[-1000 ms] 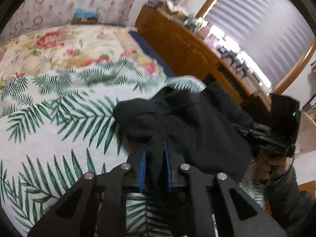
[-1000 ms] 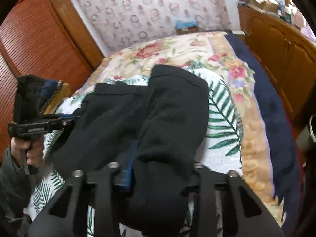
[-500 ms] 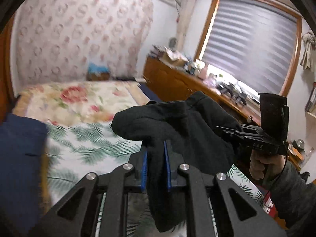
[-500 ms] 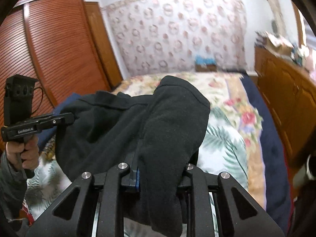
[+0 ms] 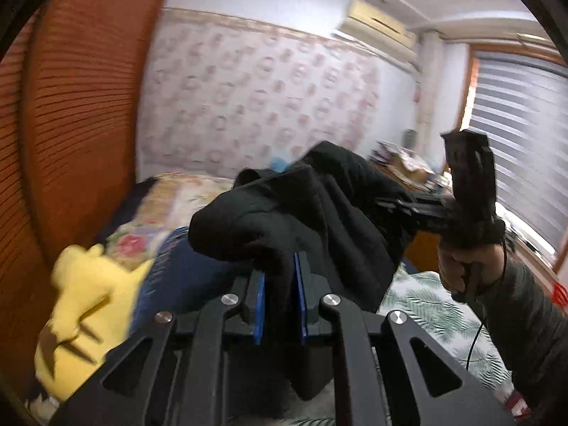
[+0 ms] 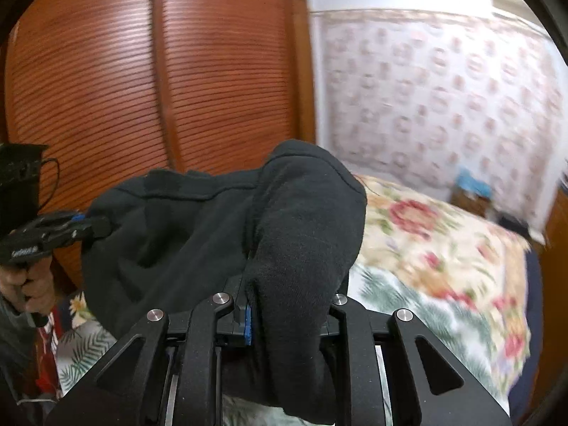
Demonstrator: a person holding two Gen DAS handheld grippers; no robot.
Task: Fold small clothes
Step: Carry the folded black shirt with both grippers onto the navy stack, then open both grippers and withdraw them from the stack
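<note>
Above the bed (image 6: 443, 248), the black garment (image 6: 220, 234) hung in the air. The left claw (image 5: 278, 294) and right claw (image 6: 284, 305) each pinched one edge, probably to spread it flat for folding.

The left gripper (image 5: 278, 294) is matte black, its two angular linkage arms pierced by triangular cut-outs and pinned with four round silver screws. Bright blue pads (image 5: 260, 307) line the inner faces of its jaws. The right gripper (image 6: 280, 314) has the same black frame and silver screws, with a blue pad edge showing. Seen from the other camera, its boxy black camera housing tops a pistol grip. The right hand (image 5: 465, 266) is bare skin above a grey sleeve (image 5: 525, 323), beside a thin black cable.
</note>
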